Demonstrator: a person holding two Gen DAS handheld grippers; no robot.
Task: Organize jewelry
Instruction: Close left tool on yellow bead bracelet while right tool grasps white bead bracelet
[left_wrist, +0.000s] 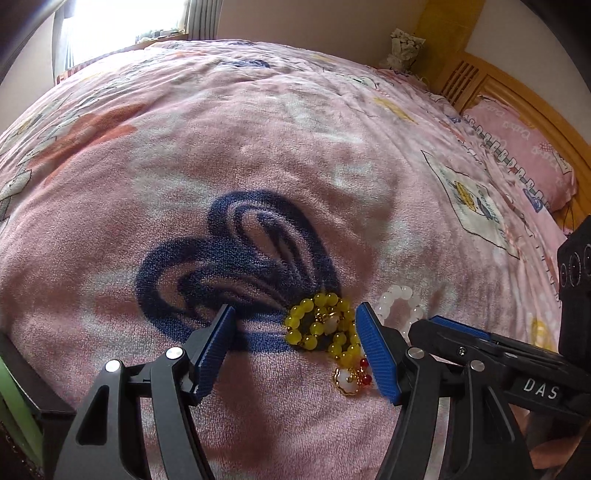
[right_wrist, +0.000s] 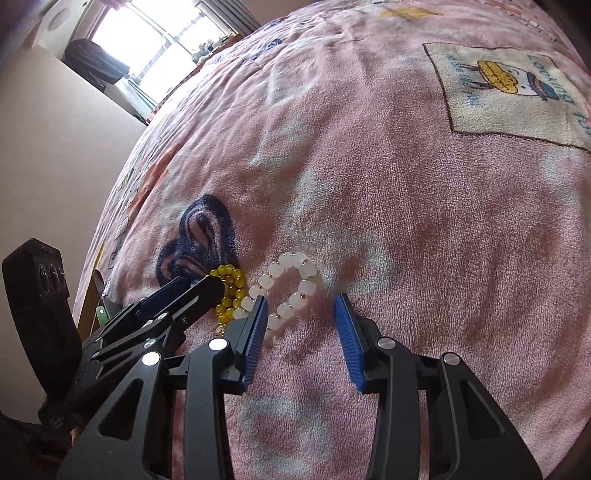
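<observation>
Straddling the yellow beads (left_wrist: 325, 325) with the left gripper (left_wrist: 295, 332) apart, we are centring the right gripper (right_wrist: 301, 317), also apart, on white beads (right_wrist: 291, 288) at 12 o'clock.

This is a bedroom in a home. A wide bed fills both views, covered by a pink fleece blanket (left_wrist: 258, 147) printed with cartoon patches and a dark blue motif. A pink pillow (left_wrist: 524, 151) lies against a wooden slatted headboard (left_wrist: 476, 85). Plain cream walls (right_wrist: 48, 155) surround it, and a bright window (left_wrist: 122, 22) with striped curtains lets in daylight beyond the far edge of the bed.
</observation>
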